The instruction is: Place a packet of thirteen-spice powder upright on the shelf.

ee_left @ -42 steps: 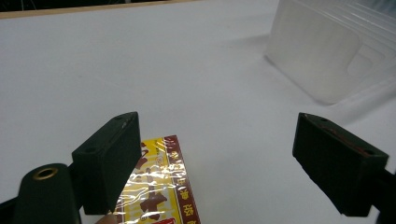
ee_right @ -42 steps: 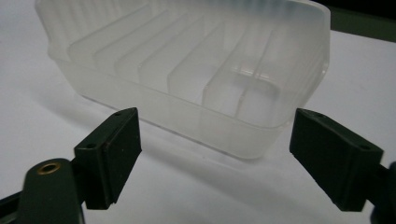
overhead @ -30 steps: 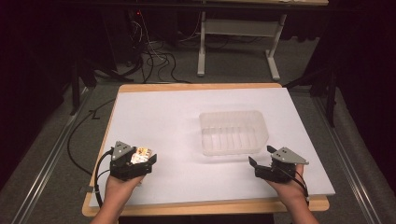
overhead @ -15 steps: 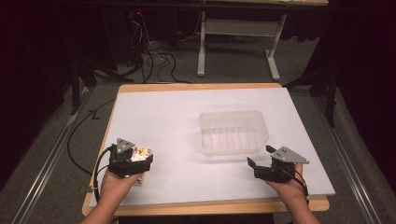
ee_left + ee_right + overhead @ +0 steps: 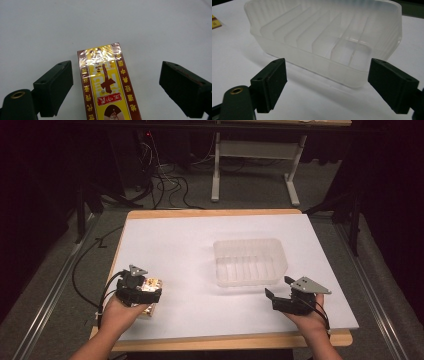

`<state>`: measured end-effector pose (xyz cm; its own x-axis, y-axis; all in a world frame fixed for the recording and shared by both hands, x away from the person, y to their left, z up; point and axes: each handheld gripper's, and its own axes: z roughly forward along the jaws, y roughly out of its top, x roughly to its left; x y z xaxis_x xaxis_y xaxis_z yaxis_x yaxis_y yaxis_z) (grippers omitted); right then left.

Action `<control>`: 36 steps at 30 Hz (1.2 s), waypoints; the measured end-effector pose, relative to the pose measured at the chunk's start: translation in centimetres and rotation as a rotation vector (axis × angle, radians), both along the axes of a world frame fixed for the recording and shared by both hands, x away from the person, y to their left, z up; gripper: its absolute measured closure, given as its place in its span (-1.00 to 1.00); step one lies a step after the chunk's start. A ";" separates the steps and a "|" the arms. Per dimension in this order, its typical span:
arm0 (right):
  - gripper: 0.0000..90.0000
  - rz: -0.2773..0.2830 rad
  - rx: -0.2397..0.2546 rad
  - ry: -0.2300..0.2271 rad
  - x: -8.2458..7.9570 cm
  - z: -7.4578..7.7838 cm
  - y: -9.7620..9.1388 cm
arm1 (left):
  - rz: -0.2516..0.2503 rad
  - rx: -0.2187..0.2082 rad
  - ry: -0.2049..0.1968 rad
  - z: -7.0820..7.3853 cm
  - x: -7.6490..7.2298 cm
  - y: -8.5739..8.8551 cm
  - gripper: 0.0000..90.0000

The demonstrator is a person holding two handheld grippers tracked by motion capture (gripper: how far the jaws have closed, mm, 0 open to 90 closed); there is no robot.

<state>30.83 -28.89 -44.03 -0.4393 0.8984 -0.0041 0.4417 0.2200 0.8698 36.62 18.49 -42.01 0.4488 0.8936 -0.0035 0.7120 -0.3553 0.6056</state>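
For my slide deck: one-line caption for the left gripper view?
Open left gripper straddles a yellow-and-brown printed cardboard box lying on the white table, jaws clear of it.

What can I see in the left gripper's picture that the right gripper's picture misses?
The left gripper view looks down on a yellow and brown box wrapped in shiny film, printed with red characters, lying flat between the left gripper's open jaws without touching them. The right gripper view instead faces a clear plastic tray with ribbed dividers inside, standing just beyond the right gripper's open jaws; a corner of the box peeks in at its far left edge. Both share the white tabletop and a pair of black jaws standing wide apart.
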 end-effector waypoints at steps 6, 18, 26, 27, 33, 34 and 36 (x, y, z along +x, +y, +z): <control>-0.61 -0.011 0.004 0.014 0.1 -0.2 -0.3 | 0.017 0.008 0.105 -0.3 0.7 0.4 -0.75; -0.59 -0.017 0.024 0.027 0.1 -0.3 -0.3 | 0.001 0.081 0.261 -0.4 1.4 0.1 -0.73; -0.59 -0.023 0.035 0.022 0.0 -0.2 -0.5 | -0.014 0.126 0.330 -0.9 1.7 -0.3 -0.74; -0.59 -0.023 0.035 0.022 0.0 -0.2 -0.5 | -0.013 0.129 0.338 -1.0 1.8 -0.3 -0.74; -0.59 -0.031 0.036 0.020 -0.1 -0.1 -0.5 | -0.017 0.185 0.388 -1.6 1.9 -0.4 -0.78; -0.59 -0.036 0.036 0.015 -0.1 -0.1 -0.6 | -0.014 0.200 0.400 -1.7 1.8 -0.4 -0.79; -0.59 -0.039 0.038 0.019 -0.1 -0.1 -0.6 | -0.014 0.205 0.409 -1.8 1.8 -0.4 -0.79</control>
<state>30.73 -29.48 -44.08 -0.4035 0.9142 0.0379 0.4659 0.1696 0.8684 38.42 18.07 -43.78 0.4591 0.8884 -0.0068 0.8725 -0.4494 0.1916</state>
